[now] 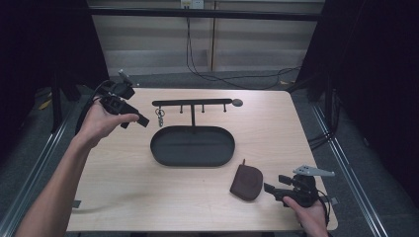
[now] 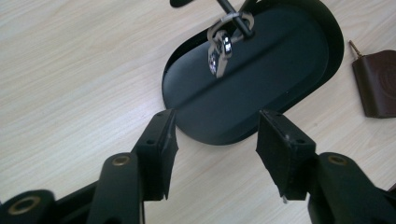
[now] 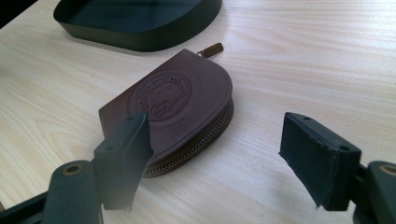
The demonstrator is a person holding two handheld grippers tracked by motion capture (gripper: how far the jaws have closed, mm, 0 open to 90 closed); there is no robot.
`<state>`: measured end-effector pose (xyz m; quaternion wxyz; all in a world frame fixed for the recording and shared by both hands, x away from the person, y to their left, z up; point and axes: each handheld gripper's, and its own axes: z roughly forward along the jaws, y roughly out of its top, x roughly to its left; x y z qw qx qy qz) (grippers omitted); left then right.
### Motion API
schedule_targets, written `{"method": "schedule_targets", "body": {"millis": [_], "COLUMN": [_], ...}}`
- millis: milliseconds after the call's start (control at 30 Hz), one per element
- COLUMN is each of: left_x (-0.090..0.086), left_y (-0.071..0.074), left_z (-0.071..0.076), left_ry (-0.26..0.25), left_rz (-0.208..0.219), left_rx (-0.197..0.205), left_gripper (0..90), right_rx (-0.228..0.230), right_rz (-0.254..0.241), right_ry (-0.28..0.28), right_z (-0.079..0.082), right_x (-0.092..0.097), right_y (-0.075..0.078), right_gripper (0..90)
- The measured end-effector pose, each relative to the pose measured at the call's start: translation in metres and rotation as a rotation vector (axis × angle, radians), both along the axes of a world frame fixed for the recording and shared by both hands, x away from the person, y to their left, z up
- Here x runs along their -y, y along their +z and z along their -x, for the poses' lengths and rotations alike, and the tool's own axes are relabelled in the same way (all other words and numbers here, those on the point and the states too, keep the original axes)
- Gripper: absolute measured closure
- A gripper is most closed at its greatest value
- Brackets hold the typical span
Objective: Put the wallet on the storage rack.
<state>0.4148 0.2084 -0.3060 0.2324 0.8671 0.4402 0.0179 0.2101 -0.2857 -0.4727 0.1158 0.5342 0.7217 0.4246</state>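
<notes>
A metal key ring [image 1: 160,116] hangs from the leftmost hook of a black T-shaped rack [image 1: 192,102] that rises from an oval black tray [image 1: 197,148]. My left gripper [image 1: 136,117] is held above the table left of the rack. In the left gripper view it [image 2: 217,149] is open with nothing between its jaws, and the key ring [image 2: 219,51] dangles farther ahead over the tray [image 2: 261,93]. A brown leather zip pouch [image 1: 247,181] lies flat near the front right. My right gripper [image 1: 269,187] is just right of it, open [image 3: 217,140], with the pouch [image 3: 173,102] before its left jaw and no pad pressing.
The rack carries several small hooks along its bar and a round knob [image 1: 237,102] at its right end. Table edges run close to both hands. Cables trail on the floor behind the table. The pouch [image 2: 376,84] also appears at the right of the left gripper view.
</notes>
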Motion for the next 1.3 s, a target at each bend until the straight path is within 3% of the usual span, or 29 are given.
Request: {"method": "schedule_targets", "body": {"millis": [300, 433, 700, 733, 767, 800, 833, 1033, 1067, 1233, 1300], "left_x": [-0.011, -0.016, -0.037, -0.042, -0.042, -0.046, -0.045, -0.034, -0.031, -0.034, -0.039], "left_y": [-0.012, -0.019, -0.036, -0.042, -0.042, -0.047, -0.051, -0.069, -0.077, -0.094, -0.107], "left_z": [0.021, 0.028, 0.054, 0.060, 0.060, 0.066, 0.070, 0.088, 0.095, 0.111, 0.125], "left_ry": [0.009, 0.016, 0.040, 0.022, 0.022, 0.014, 0.014, -0.035, -0.062, -0.056, -0.058], "left_rz": [0.064, 0.060, 0.131, 0.184, 0.184, 0.214, 0.223, 0.224, 0.225, 0.235, 0.257], "left_rx": [0.084, 0.089, 0.131, 0.131, 0.131, 0.161, 0.166, 0.184, 0.180, 0.195, 0.184], "left_gripper": [35.0, 30.0, 16.2, 16.0, 17.8, 16.8, 15.5, 17.0, 17.1, 18.7, 18.7], "right_rx": [-0.009, -0.012, -0.010, -0.005, -0.005, -0.009, -0.015, -0.030, -0.033, -0.047, -0.057], "right_rz": [0.000, -0.001, -0.014, -0.018, -0.018, -0.008, -0.010, -0.025, -0.024, 0.012, 0.027], "right_ry": [0.002, 0.001, -0.006, -0.005, -0.005, 0.000, 0.005, 0.025, 0.025, 0.048, 0.063], "right_z": [-0.002, -0.003, -0.002, -0.002, -0.002, -0.003, -0.003, -0.005, -0.005, -0.003, -0.002], "right_x": [0.000, 0.000, 0.003, 0.003, 0.003, 0.002, 0.002, 0.002, 0.002, -0.002, -0.003], "right_y": [0.000, 0.000, 0.001, 0.003, 0.003, 0.003, 0.002, 0.005, 0.006, 0.010, 0.010], "right_gripper": [24.1, 24.0, 22.4, 21.0, 21.0, 20.5, 19.6, 18.4, 18.4, 18.7, 18.7]}}
